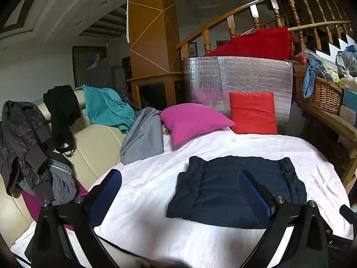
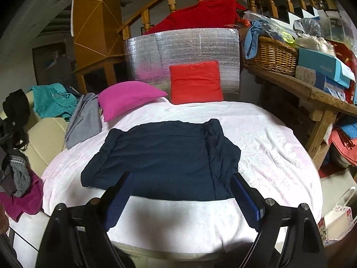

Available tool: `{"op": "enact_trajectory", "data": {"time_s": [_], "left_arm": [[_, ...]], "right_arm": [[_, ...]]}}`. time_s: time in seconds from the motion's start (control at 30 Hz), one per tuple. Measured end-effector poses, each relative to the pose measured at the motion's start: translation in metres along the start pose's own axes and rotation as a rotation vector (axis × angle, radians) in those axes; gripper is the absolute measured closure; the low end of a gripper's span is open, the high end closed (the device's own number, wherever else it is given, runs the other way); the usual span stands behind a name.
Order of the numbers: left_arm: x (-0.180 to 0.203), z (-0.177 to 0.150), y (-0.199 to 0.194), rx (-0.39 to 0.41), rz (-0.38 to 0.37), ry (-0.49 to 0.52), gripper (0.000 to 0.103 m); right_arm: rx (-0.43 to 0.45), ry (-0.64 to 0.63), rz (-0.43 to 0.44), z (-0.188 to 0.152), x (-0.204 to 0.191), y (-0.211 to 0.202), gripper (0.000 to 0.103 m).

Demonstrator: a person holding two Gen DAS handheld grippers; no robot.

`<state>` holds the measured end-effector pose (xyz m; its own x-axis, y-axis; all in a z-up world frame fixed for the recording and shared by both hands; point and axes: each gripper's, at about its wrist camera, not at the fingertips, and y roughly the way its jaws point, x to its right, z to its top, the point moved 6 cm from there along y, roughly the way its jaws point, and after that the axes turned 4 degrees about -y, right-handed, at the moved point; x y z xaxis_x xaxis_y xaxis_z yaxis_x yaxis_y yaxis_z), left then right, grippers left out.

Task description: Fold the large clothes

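Navy garment (image 2: 160,158) folded flat on white sheet (image 2: 267,147), long axis crosswise — both jaws wide, empty

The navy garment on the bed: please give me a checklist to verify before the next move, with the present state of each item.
1. Left gripper open and empty: ok.
2. Right gripper open and empty: ok.
3. Navy garment lies folded on the white sheet, both sides turned in: ok.
4. Fold is tidy: not ok, the right edge is bunched and wrinkled.
5. Pink pillow and red pillow are clear of the garment: ok.
6. Next garment to fold: cannot tell; several lie on the sofa, such as the grey one.
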<state>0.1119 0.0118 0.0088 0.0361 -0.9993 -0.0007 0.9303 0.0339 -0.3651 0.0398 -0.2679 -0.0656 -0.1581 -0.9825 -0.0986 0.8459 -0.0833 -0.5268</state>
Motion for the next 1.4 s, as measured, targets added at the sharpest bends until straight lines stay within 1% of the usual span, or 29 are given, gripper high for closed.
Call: {"op": "enact_trajectory", "data": {"time_s": [0.43, 0.77, 1.1, 1.3, 1.4], "left_arm": [[0.009, -0.005, 0.005, 0.000, 0.002, 0.033, 0.000], [0.006, -0.002, -0.001, 0.015, 0.007, 0.024, 0.000], [-0.004, 0.007, -0.010, 0.023, 0.002, 0.001, 0.000], [-0.005, 0.011, -0.005, 0.008, 0.007, 0.010, 0.000], [-0.009, 0.016, 0.001, 0.004, 0.024, -0.002, 0.000]], "right_arm": [[-0.011, 0.012, 0.005, -0.002, 0.000, 0.004, 0.013], [-0.014, 0.006, 0.002, -0.001, -0.002, 0.002, 0.013], [0.016, -0.007, -0.006, 0.013, -0.003, -0.012, 0.013], [0.009, 0.004, 0.010, 0.021, -0.003, -0.004, 0.013], [0.008, -0.006, 0.017, 0.029, -0.007, 0.003, 0.013]]}}
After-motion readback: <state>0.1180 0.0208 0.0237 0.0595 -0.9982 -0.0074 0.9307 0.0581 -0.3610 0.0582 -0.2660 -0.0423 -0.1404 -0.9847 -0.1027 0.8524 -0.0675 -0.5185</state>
